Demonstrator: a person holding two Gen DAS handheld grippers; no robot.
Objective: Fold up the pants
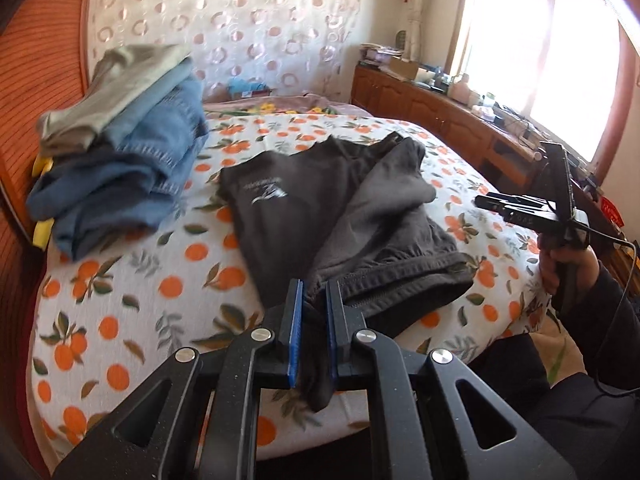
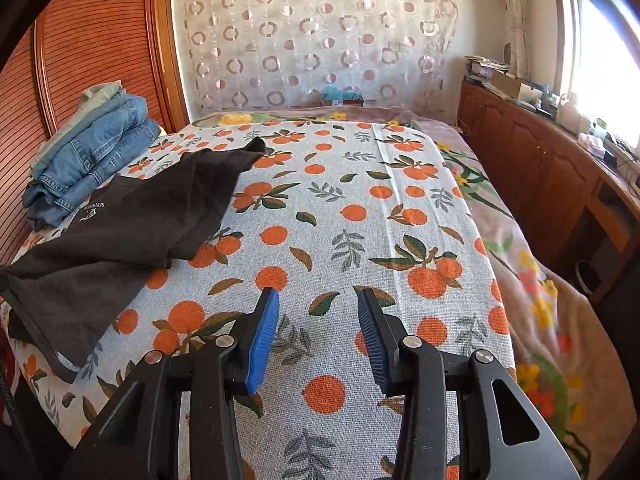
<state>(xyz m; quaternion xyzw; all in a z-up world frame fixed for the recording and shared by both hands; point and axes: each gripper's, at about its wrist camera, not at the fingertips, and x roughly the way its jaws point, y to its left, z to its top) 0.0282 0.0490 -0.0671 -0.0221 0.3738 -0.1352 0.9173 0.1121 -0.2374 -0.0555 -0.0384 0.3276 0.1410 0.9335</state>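
Note:
Dark grey pants (image 1: 320,208) with a white logo lie partly folded on the orange-print bedspread (image 1: 140,300). My left gripper (image 1: 314,292) is shut on the pants' near edge by the waistband, with cloth hanging between its blue pads. The pants also show at the left of the right wrist view (image 2: 132,216). My right gripper (image 2: 318,300) is open and empty, held above bare bedspread (image 2: 360,200) to the right of the pants. It also shows in the left wrist view (image 1: 486,202), held in a hand beyond the pants' right side.
A stack of folded jeans and a grey-green garment (image 1: 120,160) sits at the bed's left by the wooden headboard (image 2: 80,60). A wooden cabinet (image 2: 540,168) cluttered with items runs along the right under the window. A floral blanket (image 2: 532,300) hangs at the bed's right.

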